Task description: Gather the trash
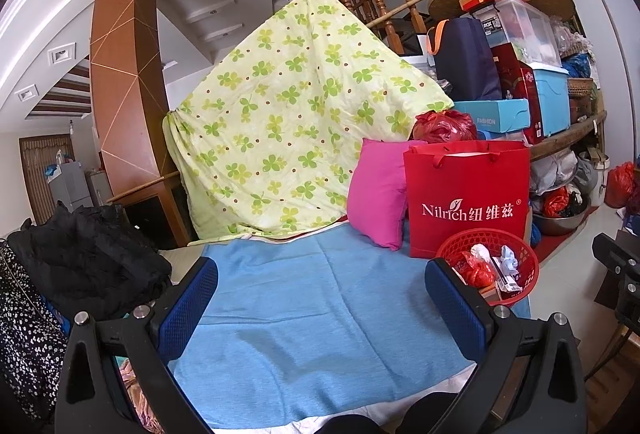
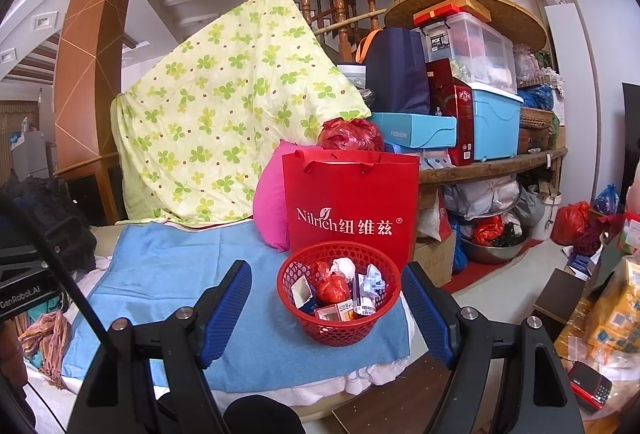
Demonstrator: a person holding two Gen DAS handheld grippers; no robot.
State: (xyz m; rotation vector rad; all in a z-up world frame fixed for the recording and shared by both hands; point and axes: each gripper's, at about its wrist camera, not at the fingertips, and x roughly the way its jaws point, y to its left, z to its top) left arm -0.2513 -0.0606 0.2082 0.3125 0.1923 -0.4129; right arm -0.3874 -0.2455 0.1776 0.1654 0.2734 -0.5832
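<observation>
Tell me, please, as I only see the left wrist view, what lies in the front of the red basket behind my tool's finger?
Observer: Several small cardboard boxes lie in the front of the red basket.
Operator: Is the right tool holding anything?
Observer: No, the right tool is open and empty, its fingers either side of the basket in view.
Operator: Does the basket stand fully on the cloth?
Observer: Yes, its whole base rests on the blue cloth.

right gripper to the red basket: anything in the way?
Nothing visible. The right gripper is open, and the red basket of trash sits between its fingers' line of sight on the blue towel. The red Nilrich bag stands behind the basket, not in front.
</observation>
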